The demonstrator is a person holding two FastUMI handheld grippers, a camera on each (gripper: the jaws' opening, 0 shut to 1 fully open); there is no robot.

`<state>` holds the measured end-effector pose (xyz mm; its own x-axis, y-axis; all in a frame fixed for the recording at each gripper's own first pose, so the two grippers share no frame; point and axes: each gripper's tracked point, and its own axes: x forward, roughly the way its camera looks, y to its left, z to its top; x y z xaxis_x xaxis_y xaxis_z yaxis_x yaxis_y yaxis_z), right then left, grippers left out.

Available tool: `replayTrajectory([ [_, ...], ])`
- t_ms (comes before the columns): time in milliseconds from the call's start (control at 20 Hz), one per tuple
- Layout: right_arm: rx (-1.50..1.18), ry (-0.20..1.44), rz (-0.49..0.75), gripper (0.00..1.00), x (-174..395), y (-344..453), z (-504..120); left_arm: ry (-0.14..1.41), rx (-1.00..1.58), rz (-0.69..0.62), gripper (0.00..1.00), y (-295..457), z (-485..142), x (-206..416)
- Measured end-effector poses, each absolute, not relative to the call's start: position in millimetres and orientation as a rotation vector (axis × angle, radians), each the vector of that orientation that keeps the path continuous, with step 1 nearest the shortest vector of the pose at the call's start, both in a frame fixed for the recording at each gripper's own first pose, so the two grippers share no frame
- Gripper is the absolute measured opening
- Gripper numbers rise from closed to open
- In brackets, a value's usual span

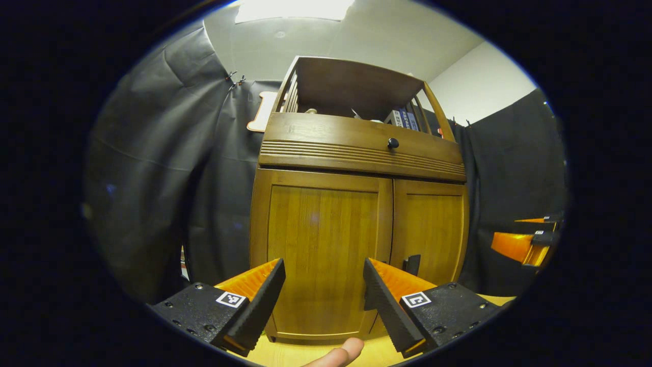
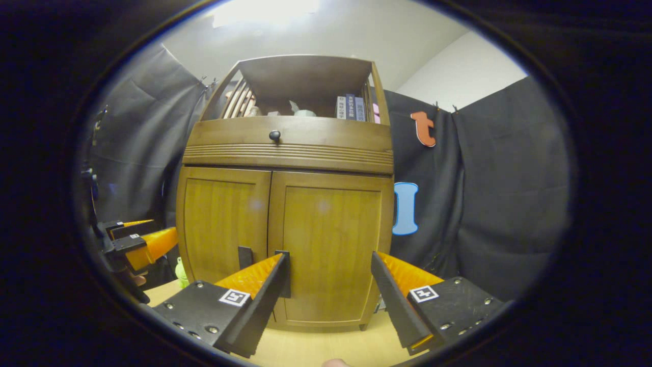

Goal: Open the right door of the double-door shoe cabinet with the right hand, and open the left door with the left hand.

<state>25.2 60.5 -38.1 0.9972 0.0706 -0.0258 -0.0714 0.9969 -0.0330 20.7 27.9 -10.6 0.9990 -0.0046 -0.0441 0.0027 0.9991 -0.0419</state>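
Note:
The wooden shoe cabinet [image 1: 356, 153] stands close ahead with both doors closed. In the left gripper view, my left gripper [image 1: 323, 265] is open, framing the left door [image 1: 321, 239] a short way off; the right door [image 1: 433, 224] carries a dark handle [image 1: 411, 265] near the middle seam. My right gripper [image 1: 530, 239] hovers at the far right, fingers apart. In the right gripper view, the right gripper [image 2: 330, 257] is open in front of the right door [image 2: 331, 229]. The left door's handle [image 2: 245, 257] is visible; the right door's handle [image 2: 285, 275] sits partly behind a finger. The left gripper [image 2: 137, 239] is at the left.
A drawer with a round dark knob [image 2: 274, 135] runs above the doors. The open shelf on top holds books [image 2: 350, 108]. The cabinet rests on a light wooden surface [image 2: 316, 346]. A small green toy [image 2: 179, 270] sits left of it. Black cloth hangs on both sides.

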Motion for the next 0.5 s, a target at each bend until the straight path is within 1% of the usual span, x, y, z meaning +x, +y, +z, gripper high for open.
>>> replayTrajectory([
  [50,-0.029,0.03,0.072,0.98,28,62,-41,0.043,-0.046,-0.002,0.95,30,-11,20],
  [100,-0.024,0.037,0.076,0.98,31,64,-45,0.042,-0.045,0.008,0.92,32,-10,19],
  [150,-0.016,0.051,0.085,0.94,34,68,-50,0.035,-0.039,0.019,0.95,35,-8,19],
  [200,-0.007,0.062,0.094,0.98,39,71,-57,0.03,-0.03,0.024,0.92,36,-7,18],
  [350,0.012,0.116,0.134,0.98,56,87,-79,0.032,-0.015,0.014,0.92,31,-10,19],
  [400,0.021,0.133,0.152,0.94,64,95,-85,0.031,-0.014,0.007,0.92,28,-9,18],
  [450,0.031,0.148,0.176,0.98,72,106,-90,0.033,-0.013,0.0,0.92,28,-10,21],
  [500,0.038,0.161,0.194,0.94,79,115,-96,0.033,-0.015,-0.006,0.95,26,-9,22],
])
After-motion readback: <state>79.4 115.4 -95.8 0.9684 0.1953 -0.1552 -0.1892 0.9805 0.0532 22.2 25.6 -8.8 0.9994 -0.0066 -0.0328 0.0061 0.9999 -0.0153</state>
